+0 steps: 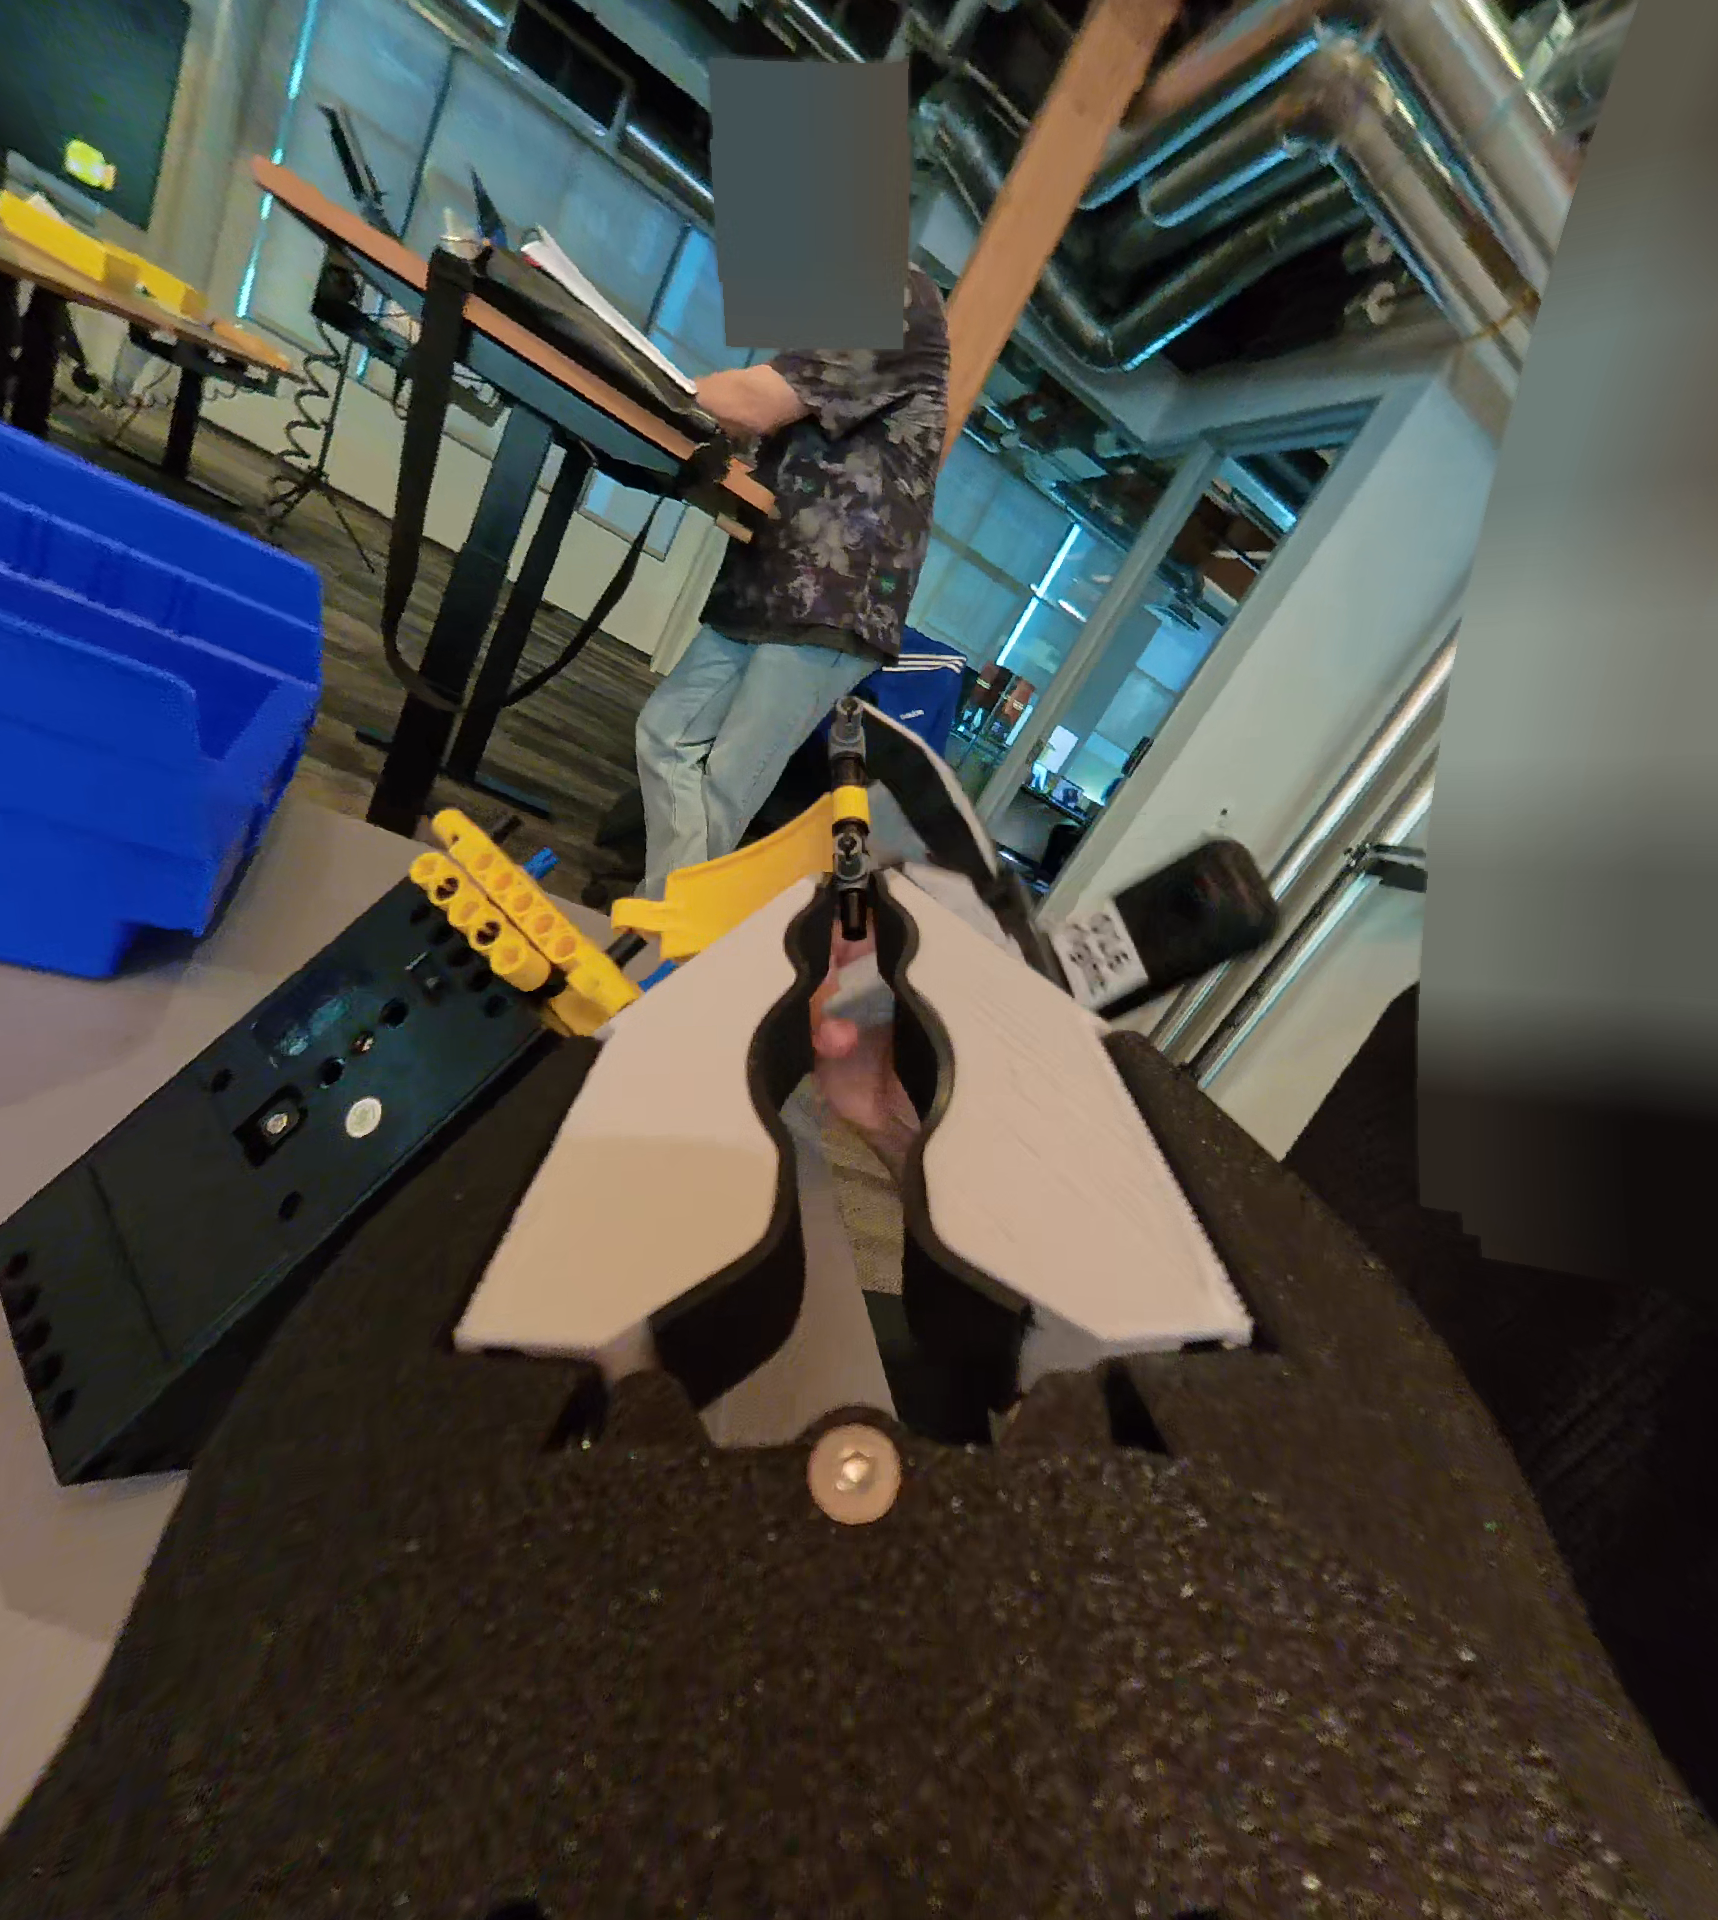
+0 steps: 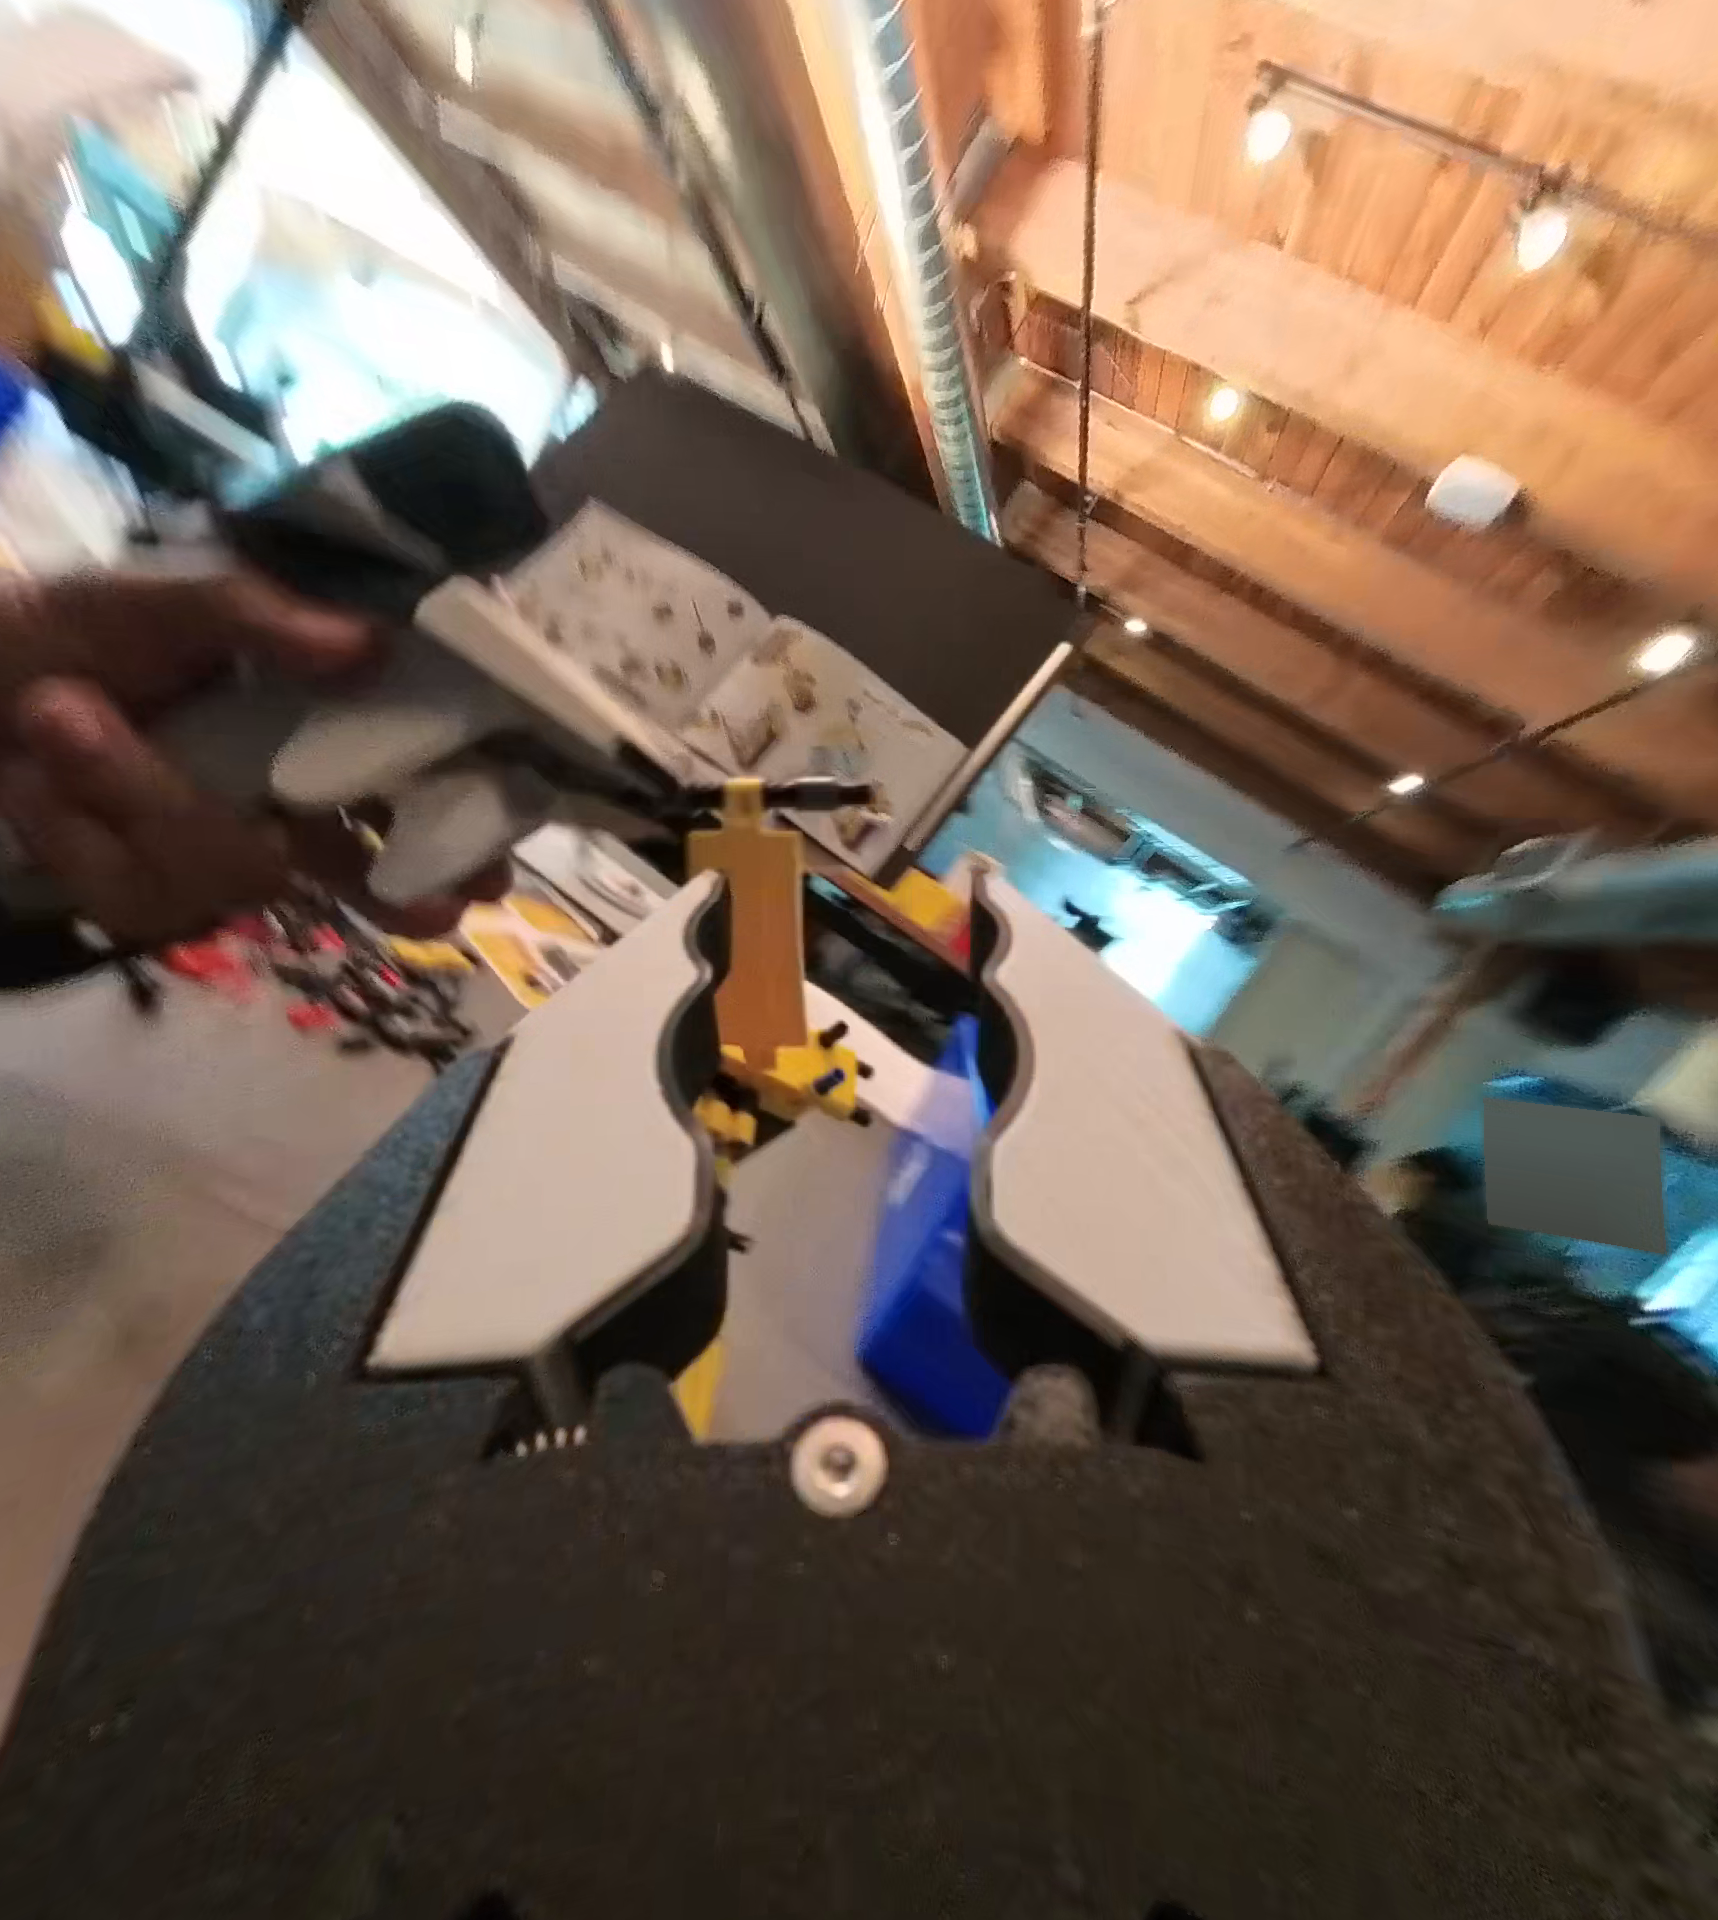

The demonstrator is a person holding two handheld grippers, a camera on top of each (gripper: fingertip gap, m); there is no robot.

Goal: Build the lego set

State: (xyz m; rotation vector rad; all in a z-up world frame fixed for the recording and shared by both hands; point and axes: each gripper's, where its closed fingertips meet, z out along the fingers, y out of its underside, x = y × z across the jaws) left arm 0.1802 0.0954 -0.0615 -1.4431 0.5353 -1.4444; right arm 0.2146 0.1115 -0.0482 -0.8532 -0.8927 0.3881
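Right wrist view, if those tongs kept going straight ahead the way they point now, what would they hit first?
Probably the yellow brick-built model: its flat yellow panel already stands between the right tongs, close to the left finger. Beyond it lies an open instruction booklet. The picture is blurred, so depth is uncertain.

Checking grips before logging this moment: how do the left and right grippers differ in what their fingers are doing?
The left gripper is shut on a thin black rod with a yellow sleeve; the right gripper is open. The left grips at its fingertips; the right has a yellow flat piece standing loose between its fingers. Both have white fingers with black pads.
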